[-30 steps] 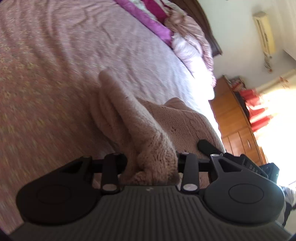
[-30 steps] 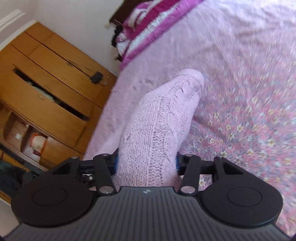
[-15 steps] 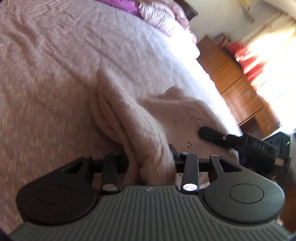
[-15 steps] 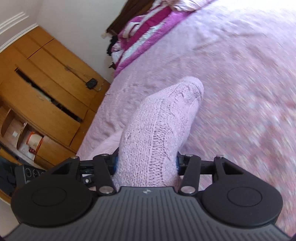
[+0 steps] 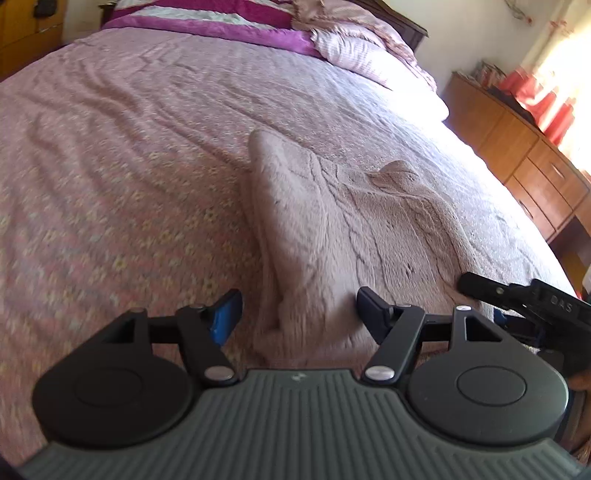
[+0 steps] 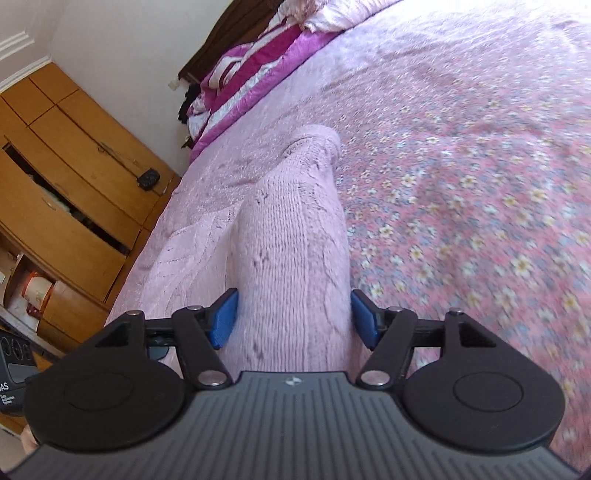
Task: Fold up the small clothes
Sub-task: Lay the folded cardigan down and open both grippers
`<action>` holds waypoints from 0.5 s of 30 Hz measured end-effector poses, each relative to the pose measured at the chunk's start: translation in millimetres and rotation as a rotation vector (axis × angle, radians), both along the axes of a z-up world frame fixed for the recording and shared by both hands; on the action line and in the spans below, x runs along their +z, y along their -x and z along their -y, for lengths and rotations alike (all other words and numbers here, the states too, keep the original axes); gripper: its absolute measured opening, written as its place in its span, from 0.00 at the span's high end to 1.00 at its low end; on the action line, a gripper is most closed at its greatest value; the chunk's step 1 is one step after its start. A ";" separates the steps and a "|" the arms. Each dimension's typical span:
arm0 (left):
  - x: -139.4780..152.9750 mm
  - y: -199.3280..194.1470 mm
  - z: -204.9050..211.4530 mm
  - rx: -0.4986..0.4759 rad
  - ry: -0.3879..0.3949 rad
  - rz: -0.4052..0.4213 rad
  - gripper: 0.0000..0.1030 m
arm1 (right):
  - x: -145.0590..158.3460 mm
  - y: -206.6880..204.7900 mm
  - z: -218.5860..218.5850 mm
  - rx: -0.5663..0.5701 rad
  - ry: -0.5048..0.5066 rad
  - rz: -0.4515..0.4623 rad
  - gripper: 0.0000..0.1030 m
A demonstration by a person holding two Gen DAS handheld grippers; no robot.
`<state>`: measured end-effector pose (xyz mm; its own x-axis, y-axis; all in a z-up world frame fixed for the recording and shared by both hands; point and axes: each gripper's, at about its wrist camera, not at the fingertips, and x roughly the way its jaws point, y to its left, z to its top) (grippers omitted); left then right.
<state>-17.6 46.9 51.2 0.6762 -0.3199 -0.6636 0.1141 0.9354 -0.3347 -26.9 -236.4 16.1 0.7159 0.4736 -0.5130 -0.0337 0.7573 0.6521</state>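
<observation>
Garment count: one pink knit sweater (image 5: 332, 221), lying mid-bed on the floral bedspread (image 5: 110, 184), nearer the bed's front edge. Left gripper (image 5: 297, 310): jaws apart, straddling a raised fold of the knit, nothing pinched. Right gripper (image 6: 293, 317): blue pads sit against both sides of a knit roll, looks clamped on the sweater. Step: probably mid-fold, left side just laid down. Next: right side needs lowering and release, then smoothing. Two grippers, one pillow pile (image 5: 258, 18) at the head edge.
</observation>
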 end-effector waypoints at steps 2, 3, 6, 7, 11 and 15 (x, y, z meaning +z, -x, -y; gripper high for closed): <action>-1.9 13.0 0.7 0.012 -0.003 0.003 0.31 | 4.9 12.3 0.5 -0.008 0.022 0.022 0.25; -3.3 19.5 1.3 0.012 -0.010 0.001 0.31 | 8.1 18.1 -0.4 -0.005 0.040 0.037 0.21; -5.7 38.3 6.5 0.017 -0.055 0.007 0.29 | 15.3 37.6 -8.5 0.007 0.130 0.081 0.15; -7.9 44.1 8.8 0.023 -0.076 0.011 0.23 | 16.9 43.6 -13.0 0.013 0.169 0.092 0.14; -19.6 57.4 21.2 0.052 -0.171 0.024 0.16 | 12.2 65.3 -35.0 0.005 0.351 0.098 0.08; -28.5 49.9 32.6 0.084 -0.208 -0.013 0.16 | -3.9 71.5 -52.9 0.009 0.449 0.059 0.08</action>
